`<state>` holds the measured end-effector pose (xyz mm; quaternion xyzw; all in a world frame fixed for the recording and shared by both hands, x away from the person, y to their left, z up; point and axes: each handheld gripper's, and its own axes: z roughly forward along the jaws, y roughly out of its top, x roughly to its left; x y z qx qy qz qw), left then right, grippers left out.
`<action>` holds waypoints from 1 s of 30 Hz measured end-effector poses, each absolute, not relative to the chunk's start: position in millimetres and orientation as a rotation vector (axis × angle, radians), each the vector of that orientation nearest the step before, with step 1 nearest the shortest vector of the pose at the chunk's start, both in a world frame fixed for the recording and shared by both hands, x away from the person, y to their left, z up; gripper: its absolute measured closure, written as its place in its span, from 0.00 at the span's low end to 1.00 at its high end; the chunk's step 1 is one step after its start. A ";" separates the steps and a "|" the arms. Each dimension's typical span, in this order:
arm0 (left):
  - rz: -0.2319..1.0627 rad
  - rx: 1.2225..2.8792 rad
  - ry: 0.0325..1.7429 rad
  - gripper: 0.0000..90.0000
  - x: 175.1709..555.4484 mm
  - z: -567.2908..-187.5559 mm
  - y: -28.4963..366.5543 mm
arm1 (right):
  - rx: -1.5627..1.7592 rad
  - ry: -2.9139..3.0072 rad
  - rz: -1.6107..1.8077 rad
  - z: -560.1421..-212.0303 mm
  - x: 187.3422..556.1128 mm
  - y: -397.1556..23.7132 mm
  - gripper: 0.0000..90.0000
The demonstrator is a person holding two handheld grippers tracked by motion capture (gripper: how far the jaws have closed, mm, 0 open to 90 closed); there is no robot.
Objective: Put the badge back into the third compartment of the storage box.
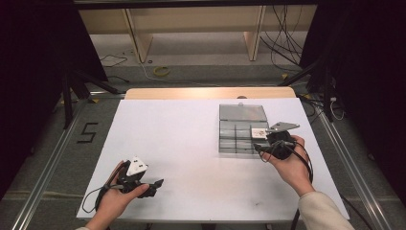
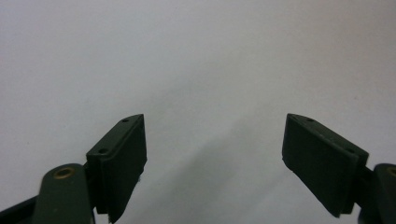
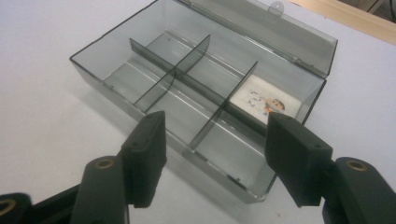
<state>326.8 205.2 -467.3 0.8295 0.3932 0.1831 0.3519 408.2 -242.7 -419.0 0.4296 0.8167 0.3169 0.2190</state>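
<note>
A clear plastic box (image 1: 242, 128) with its lid (image 1: 242, 112) folded back lies on the right half of the white surface (image 1: 191, 143), and the right gripper (image 1: 280, 143) sits at its near right corner, just beside the box and, as far as the high view shows, not touching it. In the right gripper view the fingers (image 3: 148, 154) stand spread apart with nothing between them, and the box (image 3: 205, 98) lies just beyond them, its near wall crossing the gap. That view shows what the high view only hints at: dark dividers split the box into compartments, and a small white card with a colourful printed figure (image 3: 264, 99) lies flat in the far right one; the other compartments look empty, though the glare on the plastic makes that hard to be sure of. The left gripper (image 1: 139, 181) is held low near the front left of the surface, well apart from the box. In the left gripper view its fingers (image 2: 122, 163) are also spread wide, with bare white surface between and beyond them. In the high view, past the far edge of the surface, cables (image 1: 282, 43) trail over the floor, and a "5" (image 1: 87, 132) is marked on the floor to the left.
</note>
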 end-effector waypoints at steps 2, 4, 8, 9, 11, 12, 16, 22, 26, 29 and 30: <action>0.475 2.144 1.017 0.24 326.9 -467.4 205.3 | 1.186 2.257 0.890 -419.7 405.7 -243.7 0.41; 0.474 2.147 1.018 0.24 326.9 -467.5 205.5 | 1.186 2.261 0.902 -420.9 402.9 -244.7 0.41; 0.475 2.147 1.018 0.24 327.0 -467.4 205.4 | 1.178 2.269 0.937 -424.0 396.4 -246.8 0.38; 0.475 2.147 1.018 0.24 327.0 -467.4 205.4 | 1.166 2.272 0.943 -424.8 394.6 -247.2 0.38; 0.475 2.147 1.018 0.24 326.9 -467.5 205.5 | 1.150 2.277 0.967 -426.7 390.7 -247.6 0.35; 0.475 2.147 1.018 0.24 326.9 -467.5 205.5 | 1.142 2.280 0.982 -427.7 388.6 -247.5 0.34; 0.476 2.147 1.018 0.24 326.9 -467.5 205.6 | 1.100 2.285 1.028 -431.8 379.6 -246.3 0.29; 0.476 2.147 1.017 0.24 326.8 -467.6 205.8 | 1.060 2.294 1.102 -435.8 367.2 -245.8 0.25; 0.480 2.147 1.016 0.24 326.6 -467.3 205.9 | 1.040 2.305 1.118 -440.6 361.6 -246.9 0.23; 0.480 2.145 1.018 0.24 326.5 -467.3 206.1 | 1.033 2.306 1.127 -443.5 358.2 -248.4 0.22; 0.480 2.145 1.018 0.24 326.6 -467.5 206.1 | 1.034 2.307 1.132 -444.6 356.7 -248.8 0.22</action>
